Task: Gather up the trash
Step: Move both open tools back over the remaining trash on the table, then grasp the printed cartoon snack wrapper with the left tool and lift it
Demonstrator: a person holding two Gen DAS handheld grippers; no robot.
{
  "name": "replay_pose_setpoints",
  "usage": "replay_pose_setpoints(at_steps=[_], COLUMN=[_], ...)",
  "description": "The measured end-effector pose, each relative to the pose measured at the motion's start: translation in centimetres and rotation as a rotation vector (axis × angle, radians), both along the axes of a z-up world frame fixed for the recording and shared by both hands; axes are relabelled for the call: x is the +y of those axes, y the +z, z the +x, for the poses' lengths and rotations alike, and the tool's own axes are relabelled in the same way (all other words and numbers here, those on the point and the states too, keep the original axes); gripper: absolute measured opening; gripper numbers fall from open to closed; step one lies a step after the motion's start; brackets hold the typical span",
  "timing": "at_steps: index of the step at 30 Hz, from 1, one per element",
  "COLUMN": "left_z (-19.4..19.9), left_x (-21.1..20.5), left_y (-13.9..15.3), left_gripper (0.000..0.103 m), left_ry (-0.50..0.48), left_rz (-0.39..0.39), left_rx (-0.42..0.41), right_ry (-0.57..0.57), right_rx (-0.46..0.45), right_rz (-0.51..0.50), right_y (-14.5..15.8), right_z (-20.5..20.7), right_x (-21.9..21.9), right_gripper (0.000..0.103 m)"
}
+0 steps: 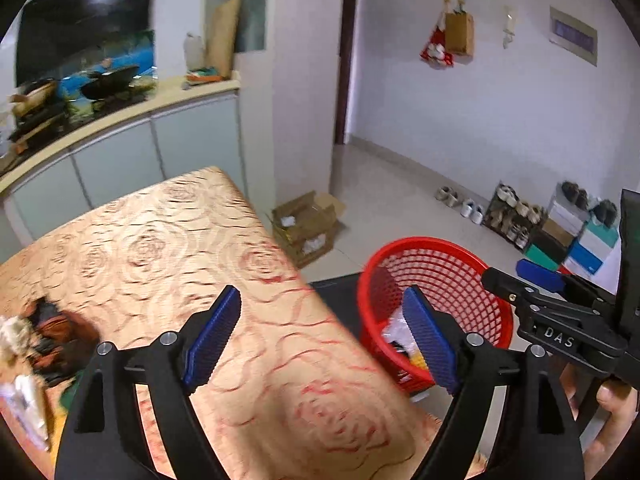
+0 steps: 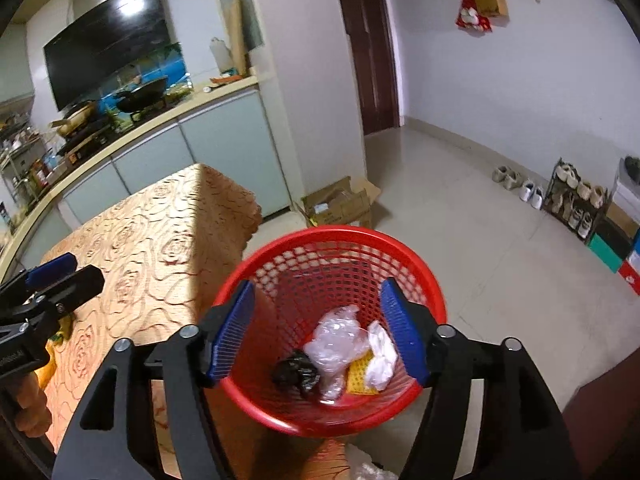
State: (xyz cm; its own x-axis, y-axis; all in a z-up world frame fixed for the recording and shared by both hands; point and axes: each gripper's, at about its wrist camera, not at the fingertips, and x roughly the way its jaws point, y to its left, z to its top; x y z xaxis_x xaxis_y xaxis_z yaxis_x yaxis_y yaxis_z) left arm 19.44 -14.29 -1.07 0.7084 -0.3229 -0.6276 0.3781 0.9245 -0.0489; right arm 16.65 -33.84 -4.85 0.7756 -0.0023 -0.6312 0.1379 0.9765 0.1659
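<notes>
A red mesh basket (image 2: 332, 244) stands on the floor beside the table; it also shows in the left wrist view (image 1: 440, 264). Inside lie a clear plastic wrap (image 2: 334, 340), a black crumpled bag (image 2: 296, 374), a white crumpled piece (image 2: 380, 354) and a yellow piece (image 2: 360, 376). My right gripper (image 2: 320, 328) is open and empty, right above the basket. My left gripper (image 1: 320, 336) is open and empty above the table's corner. A pile of dark and white trash (image 1: 40, 340) lies on the table at the left.
The table carries a gold rose-patterned cloth (image 1: 160, 240). A kitchen counter (image 1: 120, 116) with pans runs behind it. An open cardboard box (image 2: 340, 204) sits on the floor by the wall. Shoes and a shoe rack (image 2: 572, 200) line the right wall.
</notes>
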Motion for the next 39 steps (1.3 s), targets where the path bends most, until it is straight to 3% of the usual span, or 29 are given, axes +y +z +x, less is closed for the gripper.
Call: replay_pose_setpoints(at_steps=[11, 27, 32, 39], left_z=[-3.9, -9.1, -9.6, -8.7], left_x=[10.5, 26.8, 30.3, 31.3], left_y=[0.9, -0.8, -2.2, -3.7], left_gripper=[0.088, 0.089, 0.089, 0.089], left_ry=[0.232, 0.598, 0.661, 0.639], left_rz=[-0.010, 0.030, 0.024, 0.013], left_rx=[-0.035, -0.015, 0.007, 0.036], right_ry=[0.198, 0.377, 0.403, 0.428], right_rx=[-0.056, -0.032, -0.027, -0.019], right_rz=[-0.030, -0.039, -0.044, -0.043], right_y=[1.9, 2.0, 2.2, 2.2], right_z=[-1.7, -2.2, -2.1, -1.6], right_x=[9.7, 18.1, 19.5, 21.0], right_gripper=[0.079, 0.079, 0.079, 0.079])
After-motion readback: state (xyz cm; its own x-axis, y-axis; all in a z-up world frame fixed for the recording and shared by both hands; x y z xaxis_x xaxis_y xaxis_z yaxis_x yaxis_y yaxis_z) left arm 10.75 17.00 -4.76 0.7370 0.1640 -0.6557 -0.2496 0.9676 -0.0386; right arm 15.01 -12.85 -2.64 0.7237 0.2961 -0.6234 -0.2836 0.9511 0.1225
